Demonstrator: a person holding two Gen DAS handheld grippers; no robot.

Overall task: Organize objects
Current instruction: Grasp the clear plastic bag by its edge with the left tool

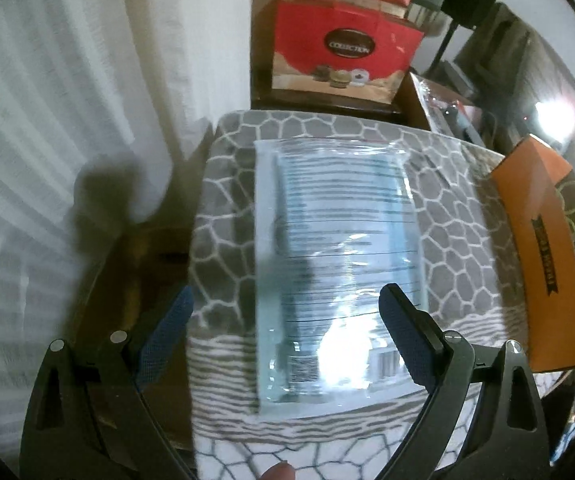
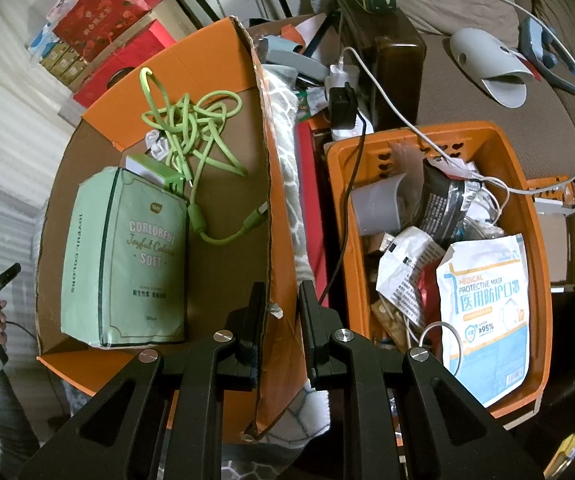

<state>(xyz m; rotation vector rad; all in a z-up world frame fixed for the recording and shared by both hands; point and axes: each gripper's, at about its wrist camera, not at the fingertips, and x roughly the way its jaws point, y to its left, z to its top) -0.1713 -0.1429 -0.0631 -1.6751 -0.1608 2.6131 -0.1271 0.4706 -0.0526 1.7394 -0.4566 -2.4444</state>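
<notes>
In the left wrist view a clear plastic pouch of printed sheets [image 1: 335,248] lies flat on a grey-and-white patterned cloth [image 1: 227,208]. My left gripper [image 1: 283,308] is open and empty, its fingers either side of the pouch's near end, above it. In the right wrist view my right gripper [image 2: 279,304] straddles the right wall of an orange cardboard box [image 2: 267,184], jaws narrowly apart around the wall. The box holds a green tissue pack [image 2: 127,256] and a green cable [image 2: 191,120].
An orange plastic basket [image 2: 527,216] full of packets, with a medical mask pack [image 2: 483,312], stands right of the box. White and black charger cables [image 2: 343,104] run over it. Red gift boxes [image 1: 339,48] are stacked behind the cloth. The orange box [image 1: 539,240] sits right of the pouch.
</notes>
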